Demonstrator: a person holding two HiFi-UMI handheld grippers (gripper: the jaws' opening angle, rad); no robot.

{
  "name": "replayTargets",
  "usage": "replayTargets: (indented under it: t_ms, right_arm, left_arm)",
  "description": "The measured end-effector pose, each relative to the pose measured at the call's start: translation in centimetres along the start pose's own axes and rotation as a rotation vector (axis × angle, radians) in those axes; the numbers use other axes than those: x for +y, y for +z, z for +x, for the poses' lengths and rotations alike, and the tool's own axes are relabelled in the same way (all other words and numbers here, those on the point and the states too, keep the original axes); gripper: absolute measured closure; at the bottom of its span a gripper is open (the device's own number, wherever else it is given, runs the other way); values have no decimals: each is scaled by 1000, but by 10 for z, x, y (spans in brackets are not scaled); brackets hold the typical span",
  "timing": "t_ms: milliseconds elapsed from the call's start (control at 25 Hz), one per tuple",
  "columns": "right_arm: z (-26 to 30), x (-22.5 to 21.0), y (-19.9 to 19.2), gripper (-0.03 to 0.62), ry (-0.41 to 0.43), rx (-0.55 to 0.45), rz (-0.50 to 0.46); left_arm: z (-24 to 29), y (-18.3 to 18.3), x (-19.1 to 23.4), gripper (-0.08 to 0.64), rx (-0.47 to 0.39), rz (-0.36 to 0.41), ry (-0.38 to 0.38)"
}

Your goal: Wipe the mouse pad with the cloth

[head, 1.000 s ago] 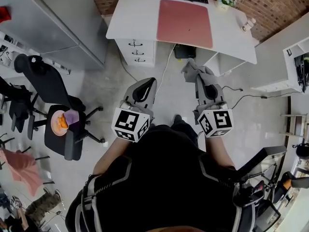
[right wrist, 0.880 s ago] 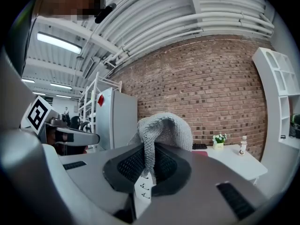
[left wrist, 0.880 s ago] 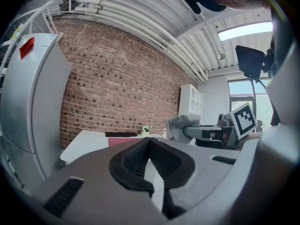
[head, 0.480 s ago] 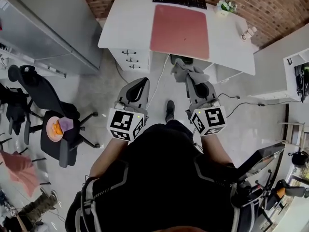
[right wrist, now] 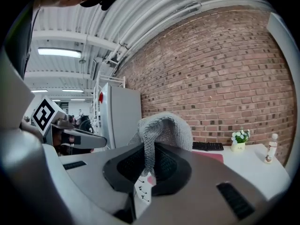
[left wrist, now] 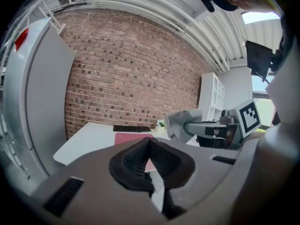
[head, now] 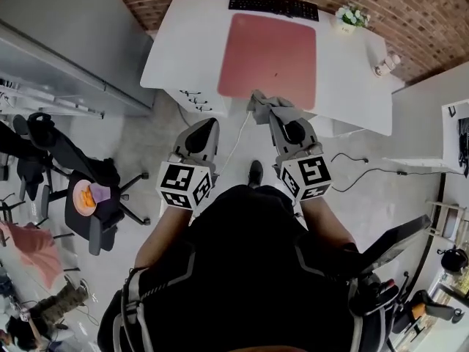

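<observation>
Cloth [right wrist: 161, 125] is pinched in the right hand-held gripper [head: 265, 108] before the mouse pad's [head: 268, 50] near edge, left hand-held gripper [head: 207, 125] clenched empty, nearer than the pad, keyboard [head: 272, 4] beyond the pad on the white worktop [head: 183, 42].

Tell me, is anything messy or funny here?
The desk looks tidy, with the pad flat. The odd bit: a plate holding something orange sits on a chair seat at the left, instead of the desk.
</observation>
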State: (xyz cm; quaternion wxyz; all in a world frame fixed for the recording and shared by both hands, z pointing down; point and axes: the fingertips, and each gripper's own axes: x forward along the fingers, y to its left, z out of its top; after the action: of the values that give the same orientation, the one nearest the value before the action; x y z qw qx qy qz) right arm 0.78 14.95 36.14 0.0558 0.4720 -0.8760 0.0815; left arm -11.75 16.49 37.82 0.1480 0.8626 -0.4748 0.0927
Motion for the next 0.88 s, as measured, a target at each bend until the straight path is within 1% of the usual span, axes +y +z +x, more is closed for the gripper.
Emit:
replayTargets:
  t_ms: [80,240,360,480,640,880]
  right_arm:
    - [10,-14,-4,563,25,15,5]
    - [27,-38,-7,563,70,29,12]
    - [44,-49,-15,562,109,49,9]
    - [65,-56,-27,563,135,83,28]
    - [99,-61,-52,562,152,140,9]
    - [148,-52,-101,563,173,268,9]
  left_arm:
    - [16,-2,1,560,25,-11,16]
    - [42,-2,5,560,60,15,63]
    - [56,-4,12,560,78,7,98]
    - [66,-7,21,560,101,7,116]
    - [85,-13,43,560,113,4,132]
    - [106,-41,86,560,154,-10,122]
